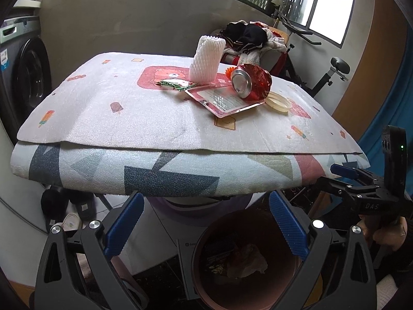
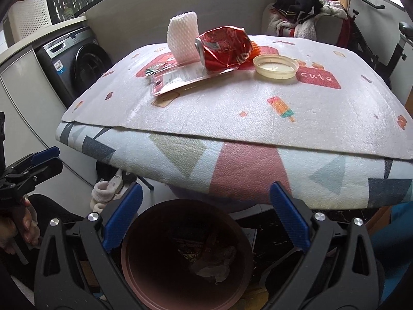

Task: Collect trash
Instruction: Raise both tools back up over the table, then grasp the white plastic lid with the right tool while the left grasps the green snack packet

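Observation:
Trash lies on the padded table [image 1: 103,108]: a crushed red can [image 1: 251,81] [image 2: 223,47], a white foam net sleeve [image 1: 206,60] [image 2: 183,37] standing upright, a flat pink plastic package [image 1: 223,100] [image 2: 175,78] under the can, a green wrapper [image 1: 175,84] and a round yellowish lid [image 1: 278,102] [image 2: 275,66]. A brown trash bin [image 1: 206,271] [image 2: 134,263] stands below the table's front edge with wrappers inside. My left gripper [image 1: 206,222] is open and empty above the bin. My right gripper [image 2: 206,219] is open and empty above the bin too.
A washing machine [image 1: 28,77] [image 2: 77,59] stands at the left. A chair piled with clothes [image 1: 253,41] [image 2: 304,7] and an exercise bike [image 1: 330,75] are behind the table. Slippers [image 1: 67,211] [image 2: 108,188] lie on the floor under it.

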`<action>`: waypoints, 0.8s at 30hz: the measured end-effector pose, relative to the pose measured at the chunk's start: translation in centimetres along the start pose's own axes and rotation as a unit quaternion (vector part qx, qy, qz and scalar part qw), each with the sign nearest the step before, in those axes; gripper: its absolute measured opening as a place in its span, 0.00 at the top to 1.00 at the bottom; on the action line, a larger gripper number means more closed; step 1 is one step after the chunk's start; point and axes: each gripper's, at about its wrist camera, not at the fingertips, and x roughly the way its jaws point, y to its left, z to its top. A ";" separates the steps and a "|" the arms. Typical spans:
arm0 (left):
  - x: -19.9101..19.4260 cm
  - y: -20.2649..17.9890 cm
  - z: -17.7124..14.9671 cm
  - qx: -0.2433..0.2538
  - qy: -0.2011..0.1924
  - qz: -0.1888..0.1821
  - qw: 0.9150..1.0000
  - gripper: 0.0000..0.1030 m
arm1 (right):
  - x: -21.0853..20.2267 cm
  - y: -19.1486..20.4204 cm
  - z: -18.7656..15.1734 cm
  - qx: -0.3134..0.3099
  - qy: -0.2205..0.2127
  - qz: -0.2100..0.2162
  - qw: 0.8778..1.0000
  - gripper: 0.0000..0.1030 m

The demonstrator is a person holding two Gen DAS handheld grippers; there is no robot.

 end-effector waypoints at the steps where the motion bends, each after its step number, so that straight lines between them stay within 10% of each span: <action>1: 0.1 0.1 0.5 -0.001 -0.002 0.001 1.000 0.07 | 0.1 -0.4 0.6 0.000 -0.002 -0.004 1.000 0.06; 24: 5.5 4.5 9.0 -0.099 -0.003 0.000 0.995 0.07 | 12.6 -9.6 16.6 -0.033 0.054 -0.088 0.994 0.06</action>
